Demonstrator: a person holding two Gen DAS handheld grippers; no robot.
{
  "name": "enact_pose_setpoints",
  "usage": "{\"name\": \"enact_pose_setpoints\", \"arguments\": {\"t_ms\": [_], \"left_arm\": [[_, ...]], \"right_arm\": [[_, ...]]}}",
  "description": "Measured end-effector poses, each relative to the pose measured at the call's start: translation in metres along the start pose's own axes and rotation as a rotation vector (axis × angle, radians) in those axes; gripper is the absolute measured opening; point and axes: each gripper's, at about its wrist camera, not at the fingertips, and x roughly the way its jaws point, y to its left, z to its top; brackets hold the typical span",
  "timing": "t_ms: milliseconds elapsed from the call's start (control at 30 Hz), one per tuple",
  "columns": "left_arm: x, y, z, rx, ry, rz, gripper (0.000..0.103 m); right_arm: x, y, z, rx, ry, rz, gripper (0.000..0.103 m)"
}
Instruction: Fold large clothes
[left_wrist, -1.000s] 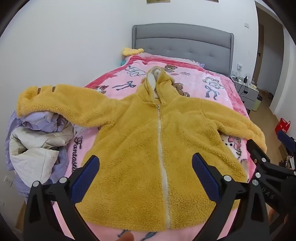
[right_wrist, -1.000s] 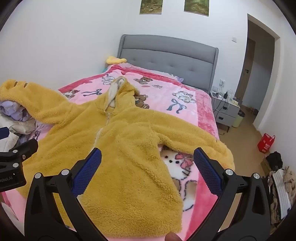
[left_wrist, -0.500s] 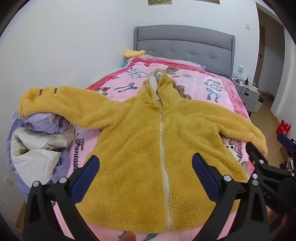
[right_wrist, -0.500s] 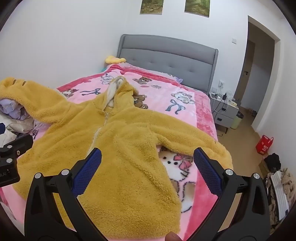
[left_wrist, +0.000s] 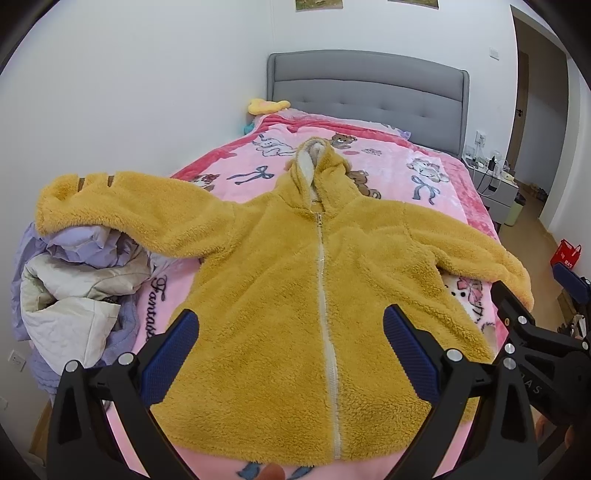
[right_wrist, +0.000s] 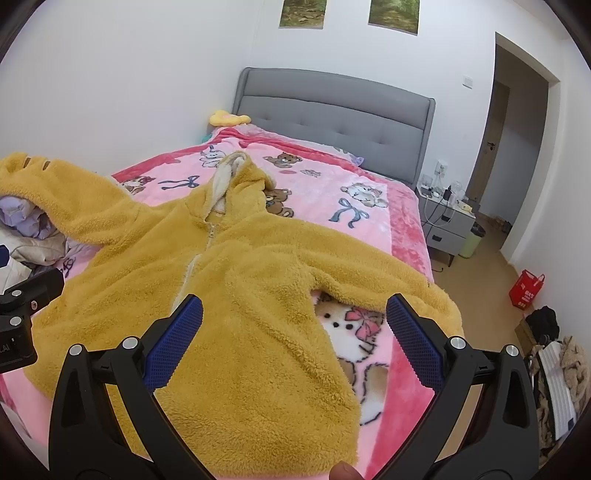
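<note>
both grippers have drifted slightly since the earlier frame, so the mustard-yellow fleece hooded jacket (left_wrist: 295, 288) sits a little lower in the left view; the jacket itself has not shifted. it lies front-up and zipped on the pink cartoon-print blanket (left_wrist: 391, 177) of the bed, hood toward the grey padded headboard (left_wrist: 369, 92) at 12 o'clock. one sleeve drapes at 9 o'clock over a heap of lilac and cream clothes (left_wrist: 74, 280); the other reaches the bed edge at 3 o'clock. the left gripper (left_wrist: 291, 336) and right gripper (right_wrist: 295, 328) hover above the hem, fingers spread wide, holding nothing.
</note>
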Motion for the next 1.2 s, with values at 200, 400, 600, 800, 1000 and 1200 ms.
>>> {"name": "enact_pose_setpoints", "arguments": {"t_ms": [200, 400, 600, 800, 1000, 1200], "left_arm": [[0.0008, -0.0005, 0.0002, 0.007, 0.002, -0.001, 0.098], [0.0002, -0.0024, -0.0019, 0.021, -0.005, 0.006, 0.098], [0.0013, -0.0012, -0.0007, 0.008, 0.003, -0.007, 0.098], [0.0011, 0.0002, 0.0001, 0.002, 0.002, 0.0, 0.098], [0.0017, -0.0013, 0.0006, -0.01, 0.004, -0.008, 0.098], [0.0046, -0.0004, 0.0028, -0.009, 0.004, -0.008, 0.098]], "right_arm": [[-0.0004, -0.0002, 0.0011, -0.005, 0.0, 0.005, 0.095], [-0.0014, 0.0016, -0.0001, -0.016, -0.003, 0.003, 0.095], [-0.0027, 0.0012, 0.0005, -0.019, -0.009, -0.003, 0.095], [-0.0011, 0.0007, 0.0003, -0.014, -0.002, 0.008, 0.095], [-0.0011, 0.0018, 0.0002, -0.018, -0.003, 0.004, 0.095], [-0.0013, 0.0026, 0.0003, -0.024, -0.013, -0.003, 0.095]]}}
